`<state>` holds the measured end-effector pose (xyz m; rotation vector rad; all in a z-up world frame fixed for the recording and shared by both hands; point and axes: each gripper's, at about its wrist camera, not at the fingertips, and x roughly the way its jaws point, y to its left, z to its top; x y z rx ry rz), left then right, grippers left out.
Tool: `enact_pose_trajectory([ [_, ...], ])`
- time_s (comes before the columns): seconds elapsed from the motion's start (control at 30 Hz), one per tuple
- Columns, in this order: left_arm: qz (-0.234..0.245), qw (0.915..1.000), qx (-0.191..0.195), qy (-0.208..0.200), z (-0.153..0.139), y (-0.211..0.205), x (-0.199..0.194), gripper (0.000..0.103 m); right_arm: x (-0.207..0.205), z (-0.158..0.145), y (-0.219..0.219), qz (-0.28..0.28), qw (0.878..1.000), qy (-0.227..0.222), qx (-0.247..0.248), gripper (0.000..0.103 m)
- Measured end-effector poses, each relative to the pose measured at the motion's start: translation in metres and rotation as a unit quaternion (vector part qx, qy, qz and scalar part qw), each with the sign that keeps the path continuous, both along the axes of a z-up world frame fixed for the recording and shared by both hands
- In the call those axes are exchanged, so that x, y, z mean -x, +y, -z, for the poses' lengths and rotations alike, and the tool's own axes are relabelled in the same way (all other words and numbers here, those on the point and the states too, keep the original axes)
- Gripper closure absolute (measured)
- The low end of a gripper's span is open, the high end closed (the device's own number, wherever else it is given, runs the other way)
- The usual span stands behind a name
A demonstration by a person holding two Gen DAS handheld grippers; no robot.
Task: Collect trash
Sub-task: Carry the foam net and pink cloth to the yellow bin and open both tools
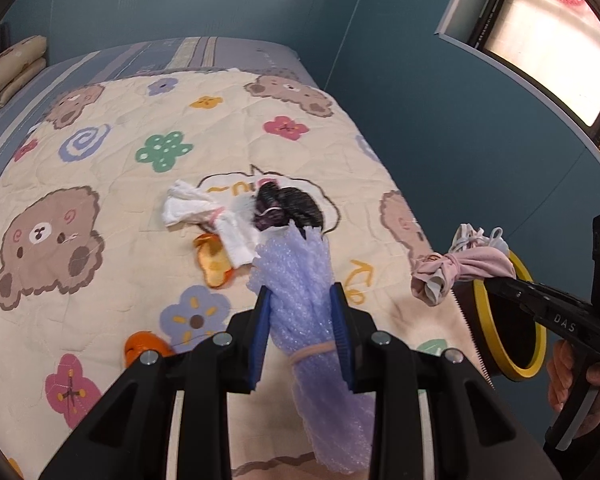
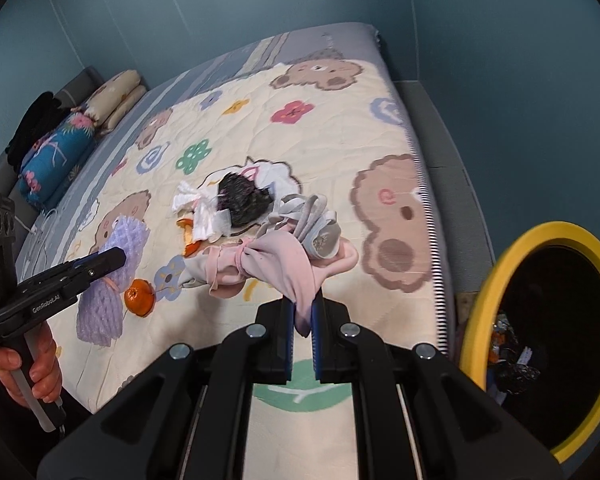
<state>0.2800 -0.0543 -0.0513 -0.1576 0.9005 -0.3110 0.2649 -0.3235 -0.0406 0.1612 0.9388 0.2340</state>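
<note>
Both cameras look forward and down along their own fingers, close above the quilt (image 1: 100, 288). The left view faces up the bed from its foot; the right view looks from nearer the bin (image 2: 540, 360) side. Both share the mid-quilt litter pile (image 1: 236, 216).

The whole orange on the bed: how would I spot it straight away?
Start at the cartoon bear quilt on the bed, then find the purple foam netting held in the left gripper. The orange sits right beside it on the quilt, round and unpeeled, unlike the torn orange peel further up.
</note>
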Motion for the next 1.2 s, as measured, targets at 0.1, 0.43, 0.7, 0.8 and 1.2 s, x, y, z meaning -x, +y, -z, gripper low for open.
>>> enact_pose_trajectory([
  [0.1, 0.015, 0.9999, 0.004, -0.002, -0.004, -0.018, -0.001, 0.075, 0.006, -0.004, -0.017, 0.014, 1.000, -0.004, 0.001, 0.096],
  [0.43, 0.077, 0.9970, 0.002, -0.012, -0.016, -0.093, 0.001, 0.075, 0.024, -0.011, -0.078, 0.067, 0.998, -0.010, 0.000, 0.096],
  [0.7, 0.124, 0.9923, 0.003, -0.010, -0.016, -0.152, 0.006, 0.075, 0.042, -0.014, -0.132, 0.117, 0.993, -0.012, 0.001, 0.096],
  [0.8, 0.140, 0.9901, 0.002, -0.007, -0.015, -0.173, 0.008, 0.075, 0.047, -0.015, -0.146, 0.130, 0.991, -0.012, 0.004, 0.096],
  [1.2, 0.192, 0.9812, 0.012, 0.001, -0.007, -0.249, 0.011, 0.075, 0.067, -0.010, -0.210, 0.191, 0.981, -0.004, 0.012, 0.096],
])
